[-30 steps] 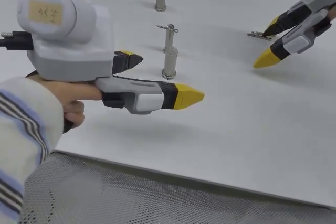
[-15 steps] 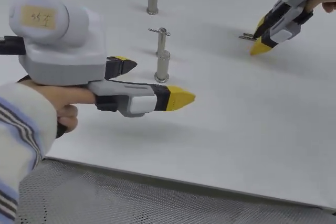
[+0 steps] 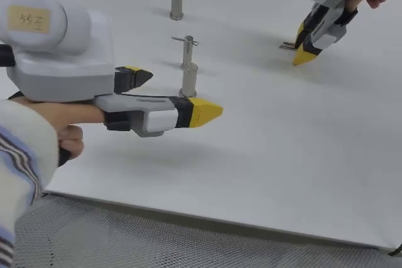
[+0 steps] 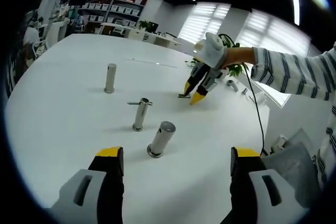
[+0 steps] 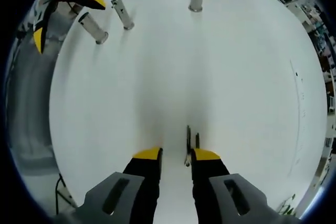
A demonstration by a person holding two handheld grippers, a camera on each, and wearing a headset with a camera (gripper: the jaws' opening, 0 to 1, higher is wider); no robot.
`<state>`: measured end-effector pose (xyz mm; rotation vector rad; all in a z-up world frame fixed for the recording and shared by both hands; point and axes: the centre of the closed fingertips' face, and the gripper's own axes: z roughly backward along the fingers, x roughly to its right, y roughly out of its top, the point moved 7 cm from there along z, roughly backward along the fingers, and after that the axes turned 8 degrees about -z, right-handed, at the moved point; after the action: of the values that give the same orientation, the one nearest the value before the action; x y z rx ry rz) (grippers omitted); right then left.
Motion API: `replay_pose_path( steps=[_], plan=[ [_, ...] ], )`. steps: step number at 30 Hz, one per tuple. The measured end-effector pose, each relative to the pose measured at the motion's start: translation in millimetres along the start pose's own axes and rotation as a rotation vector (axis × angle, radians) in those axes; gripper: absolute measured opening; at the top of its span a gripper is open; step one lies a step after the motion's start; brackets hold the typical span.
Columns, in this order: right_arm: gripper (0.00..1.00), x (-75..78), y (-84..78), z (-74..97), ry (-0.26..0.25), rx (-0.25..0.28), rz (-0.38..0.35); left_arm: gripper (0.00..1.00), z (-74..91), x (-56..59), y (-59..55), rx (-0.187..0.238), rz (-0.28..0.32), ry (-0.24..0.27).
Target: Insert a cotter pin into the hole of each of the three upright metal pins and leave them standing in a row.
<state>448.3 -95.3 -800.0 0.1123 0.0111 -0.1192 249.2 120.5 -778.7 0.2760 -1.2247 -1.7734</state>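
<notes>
Three upright metal pins (image 3: 189,80) stand in a row on the white counter (image 3: 282,155); the middle one carries a cotter pin (image 3: 186,40). Left gripper (image 4: 177,156), jaws spread, hovers beside the nearest pin. Right gripper (image 5: 177,155), jaws spread, tips either side of a loose cotter pin (image 5: 187,146) lying on the counter.

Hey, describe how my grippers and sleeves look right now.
Both the left gripper and right gripper have pale grey bodies with black jaws ending in yellow pointed tips. The left carries a handwritten yellowish label. A thin dark cable trails from the right. The sleeves are white with stripes.
</notes>
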Motion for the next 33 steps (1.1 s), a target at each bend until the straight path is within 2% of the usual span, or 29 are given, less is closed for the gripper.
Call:
replay_pose_path(
  steps=[3, 9, 17, 24, 28, 30, 33],
  plan=[
    [0.19, 0.3, 1.7, -0.5, -0.002, -0.005, 0.034, 0.83, 0.2, 0.2, -0.7, -0.002, 0.005, 0.000],
    [0.05, 0.8, 4.2, -1.7, -0.036, -0.014, 0.043, 0.82, 1.2, -1.6, -2.1, -0.007, 0.003, 0.009],
    [0.03, -1.0, 6.8, -2.8, -0.053, -0.050, 0.070, 0.83, 2.1, -4.1, -5.3, -0.008, 0.003, 0.023],
    [0.02, -3.4, 7.8, -1.7, -0.063, -0.033, 0.061, 0.82, 4.9, -3.2, -0.9, 0.012, 0.013, 0.019],
    [0.02, -5.9, 7.9, -1.6, -0.086, -0.040, 0.077, 0.82, 6.6, -2.9, 3.9, 0.026, -0.020, 0.024],
    [0.02, -7.8, 7.8, -1.9, -0.097, -0.042, 0.093, 0.83, 7.3, -2.9, 4.7, 0.016, -0.024, 0.027],
    [0.02, -5.3, 7.2, -2.3, -0.112, -0.019, 0.075, 0.83, 9.2, -1.4, 3.6, -0.010, -0.029, 0.020]
  ],
)
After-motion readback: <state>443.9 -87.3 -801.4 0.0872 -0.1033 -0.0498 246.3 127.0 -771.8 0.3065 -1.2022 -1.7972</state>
